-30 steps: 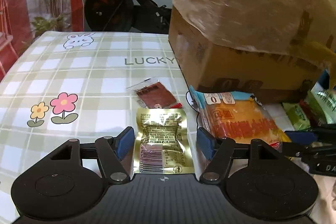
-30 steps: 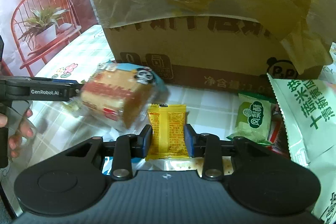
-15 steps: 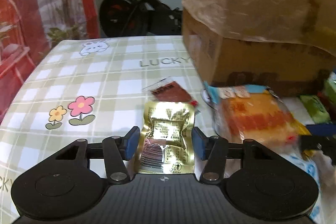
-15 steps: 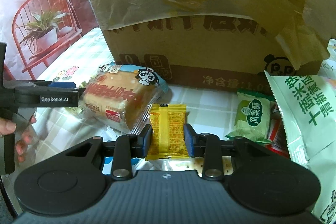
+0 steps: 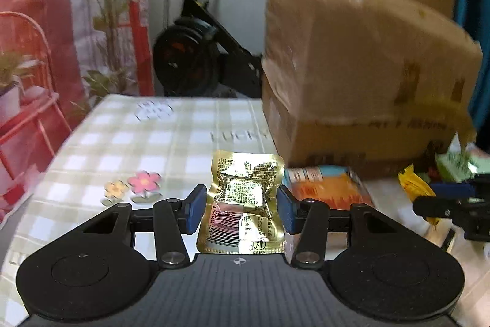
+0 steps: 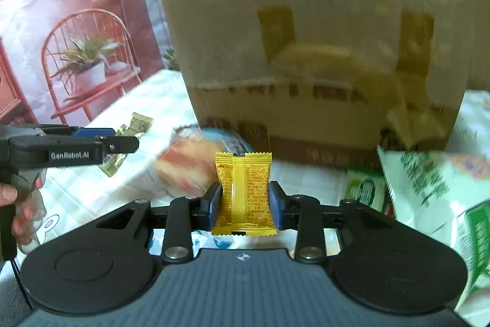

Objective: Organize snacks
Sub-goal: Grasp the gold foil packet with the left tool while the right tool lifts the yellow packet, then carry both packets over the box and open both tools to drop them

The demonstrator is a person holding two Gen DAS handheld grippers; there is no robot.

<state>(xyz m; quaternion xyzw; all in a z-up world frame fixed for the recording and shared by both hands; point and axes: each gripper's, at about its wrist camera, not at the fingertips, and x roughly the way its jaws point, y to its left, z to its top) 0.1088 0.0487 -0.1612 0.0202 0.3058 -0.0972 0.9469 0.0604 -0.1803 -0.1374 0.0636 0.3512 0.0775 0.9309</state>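
1 gold packet [image 5: 245, 201], 1 yellow packet [image 6: 244, 193], 1 bread pack [image 5: 329, 189], 1 cardboard box [image 5: 361, 81], 2 green packs: big green bag [image 6: 435, 195], small green pack [image 6: 364, 192].

Support surface: table [image 5: 190, 124] covered with a green-and-white checked cloth. The cloth is printed with 2 flowers [image 5: 133, 187], 1 pink and 1 yellow, a blurred white figure near the far edge, and grey lettering partly hidden by the box.

Resting on the cloth:
- large cardboard box [image 5: 361, 100], brown tape on its flaps, on the far right part of the table.
- clear-wrapped orange cake packet [image 5: 330, 189], just in front of the box.
- small green packet [image 6: 364, 192], near the box's right front corner.
- large white-and-green bag [image 6: 435, 189], right of the green packet, serrated edge toward it.

Motion blur obscures the print on all items.
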